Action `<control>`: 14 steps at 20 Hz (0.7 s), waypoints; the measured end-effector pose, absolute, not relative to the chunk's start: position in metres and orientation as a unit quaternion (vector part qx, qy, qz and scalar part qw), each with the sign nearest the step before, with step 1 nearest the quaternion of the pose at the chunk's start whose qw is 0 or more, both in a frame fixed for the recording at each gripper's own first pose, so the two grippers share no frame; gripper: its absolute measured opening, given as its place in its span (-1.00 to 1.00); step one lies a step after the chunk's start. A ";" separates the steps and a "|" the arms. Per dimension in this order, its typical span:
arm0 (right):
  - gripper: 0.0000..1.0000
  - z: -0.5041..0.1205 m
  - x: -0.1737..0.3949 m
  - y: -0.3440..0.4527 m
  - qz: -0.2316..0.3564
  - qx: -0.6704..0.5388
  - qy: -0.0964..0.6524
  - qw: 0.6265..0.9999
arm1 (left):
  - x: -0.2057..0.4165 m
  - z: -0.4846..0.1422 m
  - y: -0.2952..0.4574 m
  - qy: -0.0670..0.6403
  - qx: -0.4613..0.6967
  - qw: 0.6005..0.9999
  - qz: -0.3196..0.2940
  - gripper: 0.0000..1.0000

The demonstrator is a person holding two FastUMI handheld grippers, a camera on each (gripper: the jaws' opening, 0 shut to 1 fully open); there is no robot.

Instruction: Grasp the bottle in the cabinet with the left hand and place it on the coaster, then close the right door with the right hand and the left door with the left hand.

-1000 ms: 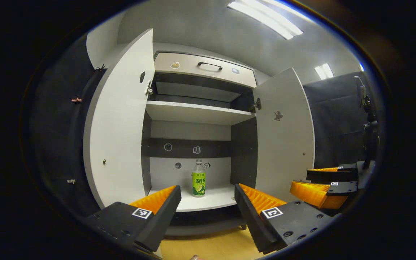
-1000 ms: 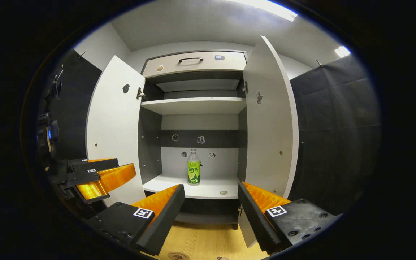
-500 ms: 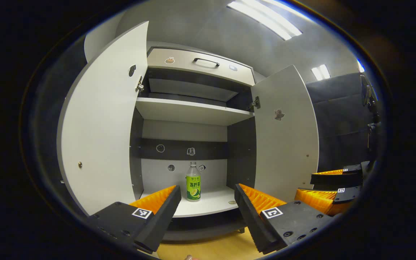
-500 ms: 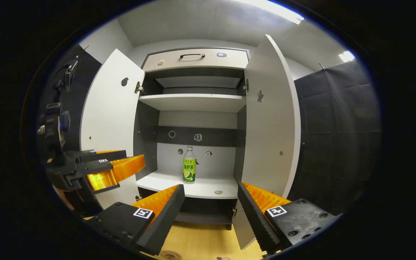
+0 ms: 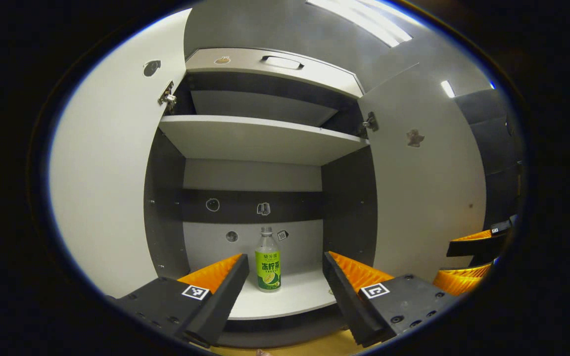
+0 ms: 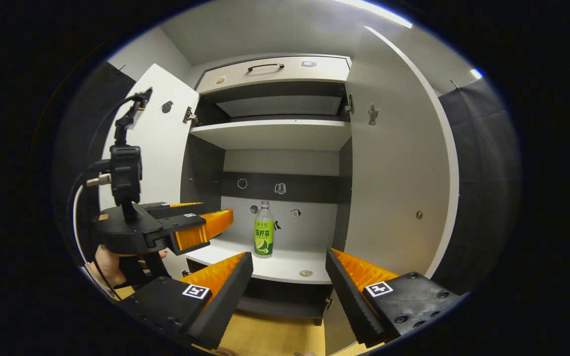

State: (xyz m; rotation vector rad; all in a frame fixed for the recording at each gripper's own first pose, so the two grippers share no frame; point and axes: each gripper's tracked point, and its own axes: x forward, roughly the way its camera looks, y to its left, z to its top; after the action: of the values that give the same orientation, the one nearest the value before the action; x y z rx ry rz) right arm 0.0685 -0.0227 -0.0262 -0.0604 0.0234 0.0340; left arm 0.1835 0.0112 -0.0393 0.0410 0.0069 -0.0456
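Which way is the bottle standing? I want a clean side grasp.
Upright: the bottle stands on its base on the cabinet's lower shelf, cap on top.

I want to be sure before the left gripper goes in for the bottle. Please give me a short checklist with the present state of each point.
1. Left gripper open: ok.
2. Bottle upright on the lower shelf: ok.
3. Bottle between the left gripper's fingers: not ok, it stands farther back.
4. Both doors, left door and right door, open: ok.
5. Right gripper open and apart from the bottle: ok.
6. Coaster free to receive the bottle: cannot tell.
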 end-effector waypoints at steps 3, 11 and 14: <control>0.95 -0.034 0.083 -0.024 0.031 -0.027 0.018 0.999 | 0.223 -0.054 0.019 0.004 0.007 1.000 -0.027 0.91; 0.96 -0.050 0.116 -0.023 0.051 -0.031 0.032 0.998 | 0.303 -0.076 0.029 -0.007 0.036 0.999 -0.019 0.91; 0.96 -0.057 0.124 -0.019 0.060 -0.036 0.039 0.997 | 0.329 -0.093 0.027 0.002 0.032 0.999 -0.024 0.90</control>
State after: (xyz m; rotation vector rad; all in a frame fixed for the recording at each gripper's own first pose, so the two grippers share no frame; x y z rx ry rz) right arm 0.1240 -0.0192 -0.0572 -0.0712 0.0782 0.1195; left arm 0.3288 0.0272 -0.0926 0.0650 0.0050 -0.0472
